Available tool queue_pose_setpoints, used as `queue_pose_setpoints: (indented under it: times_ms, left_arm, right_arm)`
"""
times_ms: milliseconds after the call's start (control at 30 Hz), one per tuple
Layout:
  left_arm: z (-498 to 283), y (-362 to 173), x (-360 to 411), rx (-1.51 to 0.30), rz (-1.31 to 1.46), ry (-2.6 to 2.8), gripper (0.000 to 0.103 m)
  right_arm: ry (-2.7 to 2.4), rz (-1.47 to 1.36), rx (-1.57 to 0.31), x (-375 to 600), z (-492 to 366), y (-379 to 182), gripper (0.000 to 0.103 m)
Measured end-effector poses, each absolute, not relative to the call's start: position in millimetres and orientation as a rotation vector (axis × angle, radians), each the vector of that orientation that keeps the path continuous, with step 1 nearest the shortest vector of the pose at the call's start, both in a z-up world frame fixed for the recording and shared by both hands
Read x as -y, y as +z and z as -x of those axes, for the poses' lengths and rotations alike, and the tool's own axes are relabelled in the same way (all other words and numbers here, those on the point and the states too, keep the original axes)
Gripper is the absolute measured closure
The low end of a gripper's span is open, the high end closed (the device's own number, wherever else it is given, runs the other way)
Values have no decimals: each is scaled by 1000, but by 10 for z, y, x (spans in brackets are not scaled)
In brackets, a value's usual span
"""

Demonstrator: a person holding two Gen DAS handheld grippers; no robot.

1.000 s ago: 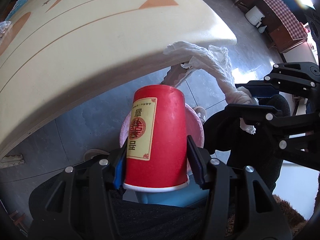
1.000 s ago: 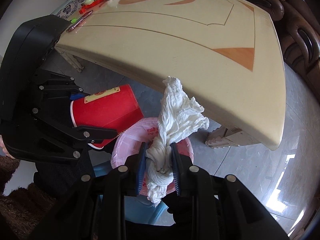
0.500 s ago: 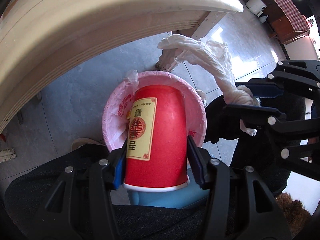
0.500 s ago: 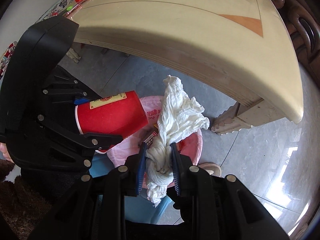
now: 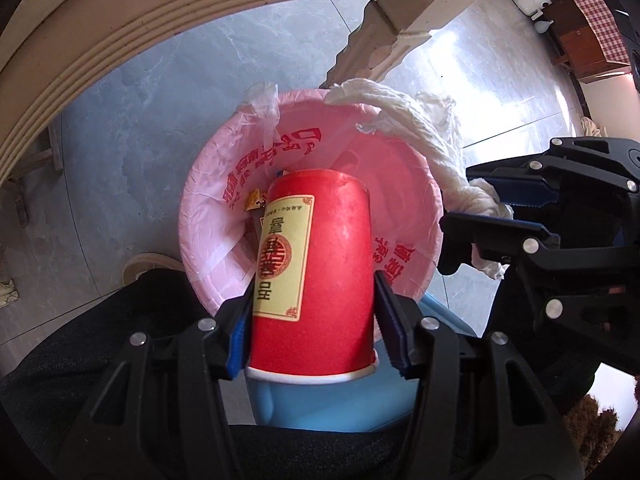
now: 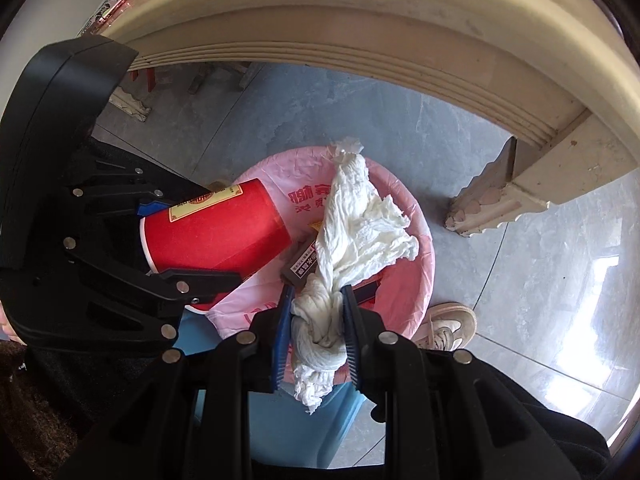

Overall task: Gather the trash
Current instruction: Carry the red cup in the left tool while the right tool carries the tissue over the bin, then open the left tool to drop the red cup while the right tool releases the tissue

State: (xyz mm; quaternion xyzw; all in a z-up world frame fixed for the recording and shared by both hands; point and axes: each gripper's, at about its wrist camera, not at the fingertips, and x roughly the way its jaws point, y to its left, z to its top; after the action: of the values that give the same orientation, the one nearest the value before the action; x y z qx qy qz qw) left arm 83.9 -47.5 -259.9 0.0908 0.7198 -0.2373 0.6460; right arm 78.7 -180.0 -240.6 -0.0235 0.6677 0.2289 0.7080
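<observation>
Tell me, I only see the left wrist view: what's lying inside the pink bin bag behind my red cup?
Observer: A dark little box lies in the pink-lined bin, just past the red cup.
Operator: Is the white tissue loose or squeezed?
Observer: The right gripper is shut on the white tissue, whose long end hangs over the bin's opening.
Operator: Anything on the floor near the bin?
Observer: A pale sneaker sits on the floor right beside it.
</observation>
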Motion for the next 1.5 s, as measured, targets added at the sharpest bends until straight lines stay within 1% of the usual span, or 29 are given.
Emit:
queue_pose_setpoints:
  times_ms: [367,533,800,1133,1300,1400,1500]
  left_arm:
    - [-937,-3074,507,-1748,-197,-516,50]
    - [-1026,-3318,456,-1819,-150,-492,50]
    - [-1139,-3598,440,-1896,-121,-435,50]
    - [-1174,-3708,513,-1904,-174,-403,48]
    - [-1167,-3767,501,-1910,-151,-377,48]
    - [-1179,-3796,481,-1916,-135,-360,43]
    - [-1168,-3803,482,-1925,-138,-355,38]
  right_arm:
    - [519,-4,-1563,1740,-797,-2986,79]
    - [514,-34,-1596,1739,-804,-3236,79]
    - [502,-49,-1636,1745,-819,-3387,79]
    - [499,-62,-1670,1736,-865,-3573,79]
    - [496,-51,-1680,1716,-876,-3632,78]
    - [490,-50,-1677,1712,-881,-3642,75]
    - [488,-55,-1682,1727,-879,-3661,75]
